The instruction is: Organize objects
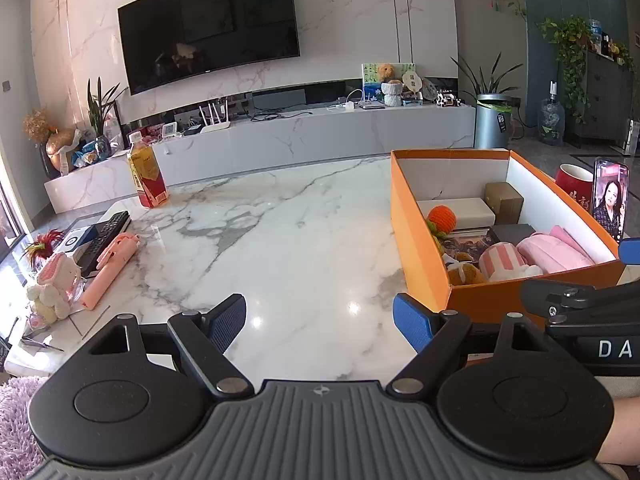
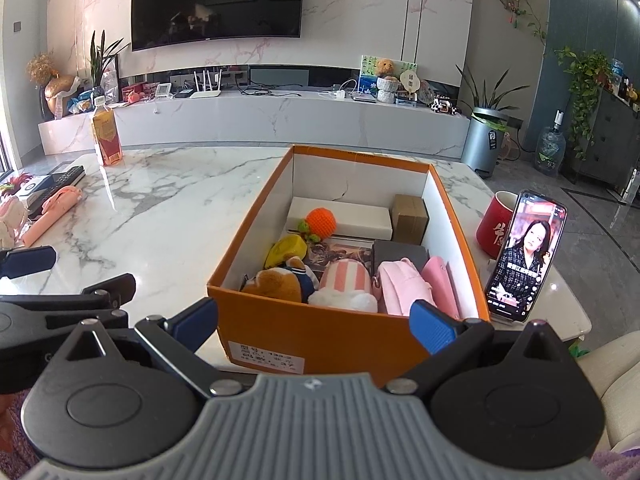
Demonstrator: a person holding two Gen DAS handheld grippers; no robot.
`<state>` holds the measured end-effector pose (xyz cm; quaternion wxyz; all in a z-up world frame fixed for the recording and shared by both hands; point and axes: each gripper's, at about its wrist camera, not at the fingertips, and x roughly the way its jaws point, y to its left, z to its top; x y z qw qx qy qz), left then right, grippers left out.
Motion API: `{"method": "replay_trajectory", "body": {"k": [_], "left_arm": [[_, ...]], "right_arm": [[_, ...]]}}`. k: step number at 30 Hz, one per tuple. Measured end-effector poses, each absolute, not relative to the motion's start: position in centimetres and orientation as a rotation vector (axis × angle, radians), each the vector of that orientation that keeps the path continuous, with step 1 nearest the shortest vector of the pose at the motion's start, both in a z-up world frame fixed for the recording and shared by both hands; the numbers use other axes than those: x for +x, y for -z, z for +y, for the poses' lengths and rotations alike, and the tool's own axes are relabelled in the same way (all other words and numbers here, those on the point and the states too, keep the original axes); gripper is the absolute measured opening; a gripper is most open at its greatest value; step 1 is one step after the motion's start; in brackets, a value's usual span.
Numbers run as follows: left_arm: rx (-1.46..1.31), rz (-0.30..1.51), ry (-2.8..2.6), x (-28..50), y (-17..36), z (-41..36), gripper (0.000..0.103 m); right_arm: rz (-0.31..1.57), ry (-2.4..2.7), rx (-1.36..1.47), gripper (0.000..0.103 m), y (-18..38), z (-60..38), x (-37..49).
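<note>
Bare marble table [image 1: 288,240] lies open left of the orange box [image 2: 320,336]; phone [image 2: 524,256] crowds its right

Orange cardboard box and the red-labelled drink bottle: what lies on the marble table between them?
Nothing: between the orange cardboard box and the bottle the white marble tabletop is bare, clearest in the left wrist view.

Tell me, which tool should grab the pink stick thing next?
Probably the left tool. It is open over the bare marble, nearer the pink stick at the table's left end. The right tool sits at the orange box.
</note>
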<state>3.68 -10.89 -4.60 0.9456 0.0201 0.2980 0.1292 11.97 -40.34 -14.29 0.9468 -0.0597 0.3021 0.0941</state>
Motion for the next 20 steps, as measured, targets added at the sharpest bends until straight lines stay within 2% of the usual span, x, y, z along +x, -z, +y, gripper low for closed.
{"method": "replay_trajectory", "body": {"k": [20], "left_arm": [[0.021,0.614,-0.274,3.43,4.41,-10.66,0.095]], "right_arm": [[0.622,-0.197,-0.128,0.102,14.31,-40.16,11.73]]}}
